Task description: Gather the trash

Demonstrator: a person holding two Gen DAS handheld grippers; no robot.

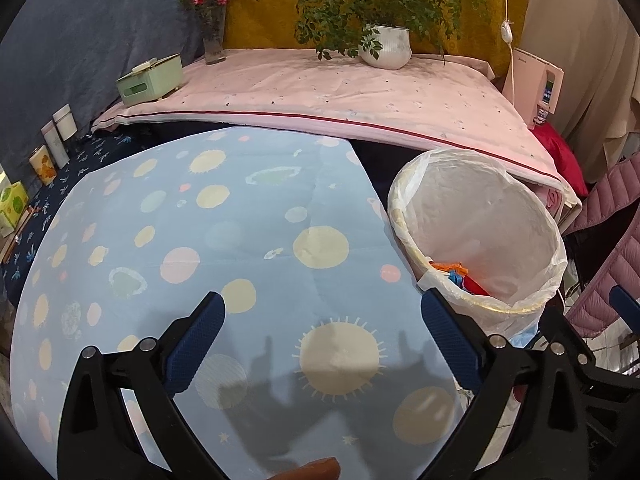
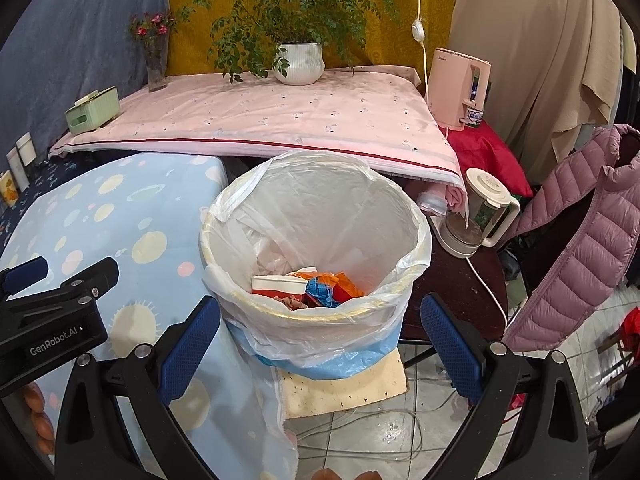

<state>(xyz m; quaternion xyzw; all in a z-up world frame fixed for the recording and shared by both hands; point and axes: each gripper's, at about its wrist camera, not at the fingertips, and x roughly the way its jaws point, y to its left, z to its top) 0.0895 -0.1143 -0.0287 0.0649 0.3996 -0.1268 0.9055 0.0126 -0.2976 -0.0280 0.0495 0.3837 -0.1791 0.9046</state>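
A round trash bin (image 2: 320, 312) lined with a clear plastic bag stands beside the table's right edge. Inside lie a red and white paper cup (image 2: 278, 286) and orange and blue wrappers (image 2: 332, 282). My right gripper (image 2: 320, 312) is open and empty, its jaws spread just in front of the bin's near rim. My left gripper (image 1: 324, 312) is open and empty above the blue spotted tablecloth (image 1: 200, 240). The bin shows to its right in the left wrist view (image 1: 480, 208), with wrappers inside (image 1: 460, 274). The left gripper also shows at the left of the right wrist view (image 2: 60, 280).
A pink-covered table (image 2: 260, 120) stands behind with a potted plant (image 2: 298, 62), a flower vase (image 2: 156, 64) and a green tissue box (image 2: 94, 110). A pink water dispenser (image 2: 460, 88), a kettle (image 2: 480, 208), a pink jacket (image 2: 580, 232) and floor cables (image 2: 360, 432) lie to the right.
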